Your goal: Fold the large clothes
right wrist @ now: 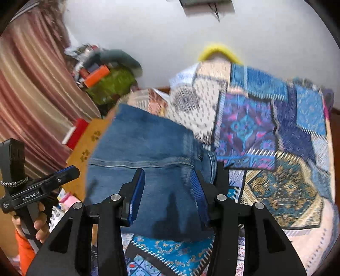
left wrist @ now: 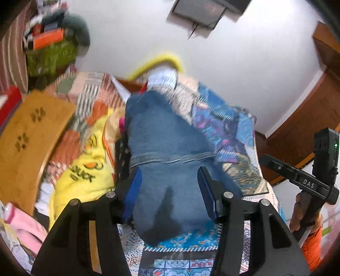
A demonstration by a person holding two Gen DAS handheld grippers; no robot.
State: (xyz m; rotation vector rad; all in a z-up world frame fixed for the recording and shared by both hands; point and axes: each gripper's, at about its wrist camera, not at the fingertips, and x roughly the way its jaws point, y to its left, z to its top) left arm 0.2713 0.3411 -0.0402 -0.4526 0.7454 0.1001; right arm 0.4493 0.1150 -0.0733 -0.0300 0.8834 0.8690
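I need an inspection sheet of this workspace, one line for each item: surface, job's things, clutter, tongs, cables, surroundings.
Surface: bed under a patchwork bedspread.
Job's things: blue denim garment lying on the bedspread, a stitched seam across it.
Clutter: yellow cloth with print, pink cloth, orange-brown mat beside the denim.
Tongs: left tongs and right tongs both open over the denim, pads not pressing it.
Cables: thin dark cords below the wall-mounted screen.
Surroundings: white wall, striped curtain, heap of things on a green cover.

Black tool [left wrist: 170, 191] frames, blue pads [right wrist: 136, 199], silver screws, orange sleeve [left wrist: 312, 246].
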